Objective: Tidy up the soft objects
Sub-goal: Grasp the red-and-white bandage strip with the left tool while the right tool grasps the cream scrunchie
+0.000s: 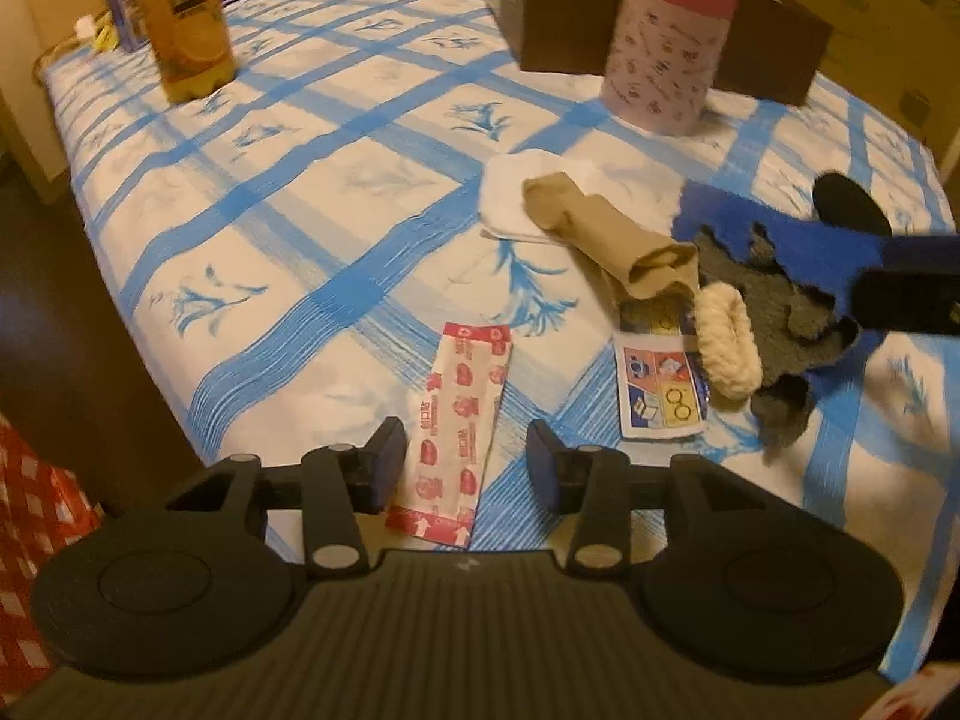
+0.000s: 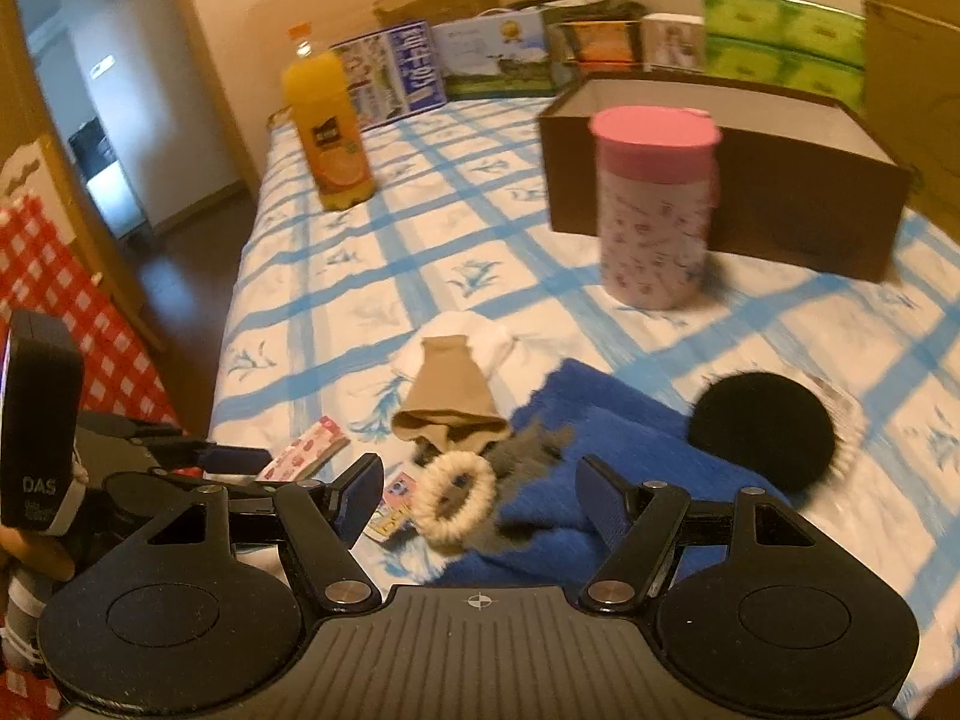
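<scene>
Blue cloth (image 2: 630, 438) partly hidden under cream scrunchie (image 2: 457, 501), left claw (image 1: 468, 468) released, right claw (image 2: 480, 495) released

Bare bedspread (image 1: 288, 192) left, soft pile (image 1: 690, 276) right, canister (image 1: 666, 54) fronting box (image 1: 558, 6)

Juice bottle (image 1: 183, 18) top cut off, black puff (image 2: 762, 432) blurred, card (image 1: 660, 384) partly hidden under scrunchie (image 1: 727, 345)

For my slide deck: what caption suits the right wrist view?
Open hand-held gripper above a cream hair tie and blue towel on a checked bed.
</scene>
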`<action>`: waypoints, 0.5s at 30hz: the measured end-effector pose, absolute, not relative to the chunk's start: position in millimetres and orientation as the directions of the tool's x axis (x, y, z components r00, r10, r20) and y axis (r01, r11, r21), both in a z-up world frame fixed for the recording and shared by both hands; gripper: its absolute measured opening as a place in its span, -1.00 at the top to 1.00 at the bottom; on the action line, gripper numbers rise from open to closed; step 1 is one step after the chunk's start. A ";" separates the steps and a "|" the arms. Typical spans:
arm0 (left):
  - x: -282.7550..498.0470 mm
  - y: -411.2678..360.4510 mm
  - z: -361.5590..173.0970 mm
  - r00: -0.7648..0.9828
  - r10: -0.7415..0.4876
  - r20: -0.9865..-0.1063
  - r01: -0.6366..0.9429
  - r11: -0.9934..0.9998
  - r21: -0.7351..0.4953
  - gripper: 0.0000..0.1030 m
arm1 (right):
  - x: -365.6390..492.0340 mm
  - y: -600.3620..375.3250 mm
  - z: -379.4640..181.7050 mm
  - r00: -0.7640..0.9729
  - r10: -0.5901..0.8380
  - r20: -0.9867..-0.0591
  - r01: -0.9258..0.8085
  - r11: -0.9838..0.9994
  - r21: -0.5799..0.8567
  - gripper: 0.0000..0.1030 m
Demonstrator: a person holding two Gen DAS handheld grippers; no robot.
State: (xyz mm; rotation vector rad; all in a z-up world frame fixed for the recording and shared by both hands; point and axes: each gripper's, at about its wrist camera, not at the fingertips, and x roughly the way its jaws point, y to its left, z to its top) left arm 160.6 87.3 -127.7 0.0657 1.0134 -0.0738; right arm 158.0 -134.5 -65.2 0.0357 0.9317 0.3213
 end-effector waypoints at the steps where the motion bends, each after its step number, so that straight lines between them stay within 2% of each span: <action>1: 160.9 85.9 -128.1 0.528 -0.030 -0.849 0.100 0.995 0.027 0.24 | 160.5 -130.4 -68.4 0.545 0.288 -0.787 -0.269 0.950 0.162 -0.39; 3: 162.7 85.9 -127.9 0.527 -0.039 -0.849 0.107 0.994 0.021 0.49 | 164.6 -124.1 -75.8 0.532 0.290 -0.796 -0.291 0.945 0.151 -0.34; 4: 163.9 86.4 -127.4 0.528 -0.047 -0.848 0.108 0.994 0.011 0.52 | 166.9 -120.7 -80.0 0.522 0.292 -0.801 -0.300 0.942 0.148 -0.27; 9: 169.5 86.3 -125.3 0.525 -0.052 -0.850 0.079 0.997 -0.012 0.53 | 174.9 -109.0 -100.0 0.475 0.275 -0.836 -0.321 0.939 0.126 -0.15; 15: 173.8 82.4 -127.6 0.522 -0.055 -0.851 0.081 0.997 -0.015 0.51 | 185.0 -105.2 -121.0 0.431 0.236 -0.871 -0.307 0.946 0.105 0.09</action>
